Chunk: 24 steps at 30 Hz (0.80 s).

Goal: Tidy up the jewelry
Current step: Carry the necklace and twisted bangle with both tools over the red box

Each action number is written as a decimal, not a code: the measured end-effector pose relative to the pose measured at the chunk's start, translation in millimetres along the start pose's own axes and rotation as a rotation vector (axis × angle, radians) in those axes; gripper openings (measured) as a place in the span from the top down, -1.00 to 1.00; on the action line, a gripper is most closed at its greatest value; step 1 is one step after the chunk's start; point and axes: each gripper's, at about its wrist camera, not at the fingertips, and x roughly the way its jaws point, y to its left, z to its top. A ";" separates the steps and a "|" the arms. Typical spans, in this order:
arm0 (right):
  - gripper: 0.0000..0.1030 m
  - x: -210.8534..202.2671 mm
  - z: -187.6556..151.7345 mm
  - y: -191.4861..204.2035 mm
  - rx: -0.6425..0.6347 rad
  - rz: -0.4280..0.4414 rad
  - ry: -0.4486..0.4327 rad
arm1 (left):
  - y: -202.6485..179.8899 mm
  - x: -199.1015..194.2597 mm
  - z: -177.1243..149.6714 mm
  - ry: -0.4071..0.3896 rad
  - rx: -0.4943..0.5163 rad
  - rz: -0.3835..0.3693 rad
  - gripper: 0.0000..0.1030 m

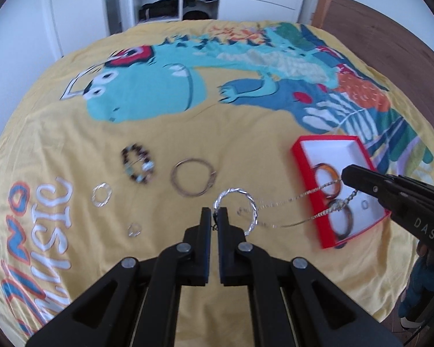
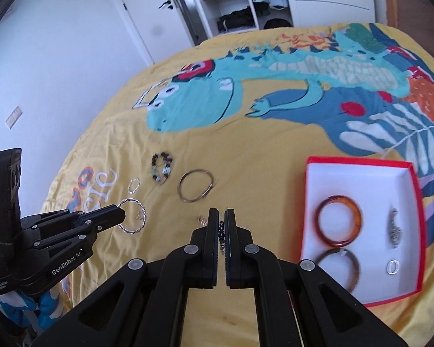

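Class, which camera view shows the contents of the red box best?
The right wrist view: the red box lies open and unobstructed, showing an orange bangle, a dark bangle, a ring. In the left wrist view the right gripper covers part of it.

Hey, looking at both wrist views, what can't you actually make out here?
- Left wrist view: where the silver chain ends, hidden behind the right gripper.
- Left wrist view: the small ring is blurred, detail unreadable.
- Right wrist view: the dark bangle in the red box is partly covered by the gripper arm.
- Right wrist view: the beaded piece between the jaws is mostly hidden.
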 end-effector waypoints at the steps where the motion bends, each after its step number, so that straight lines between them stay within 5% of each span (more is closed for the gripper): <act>1: 0.93 -7.6 3.1 -5.7 0.007 -0.008 -0.009 | -10.1 -1.6 7.4 -0.007 0.016 -0.013 0.93; 15: 0.93 -78.7 39.9 -109.8 0.105 -0.140 -0.154 | -132.4 28.3 76.6 -0.046 0.145 -0.167 0.93; 24: 0.93 -61.7 46.4 -164.7 0.135 -0.222 -0.159 | -178.7 81.2 84.5 -0.010 0.196 -0.178 0.93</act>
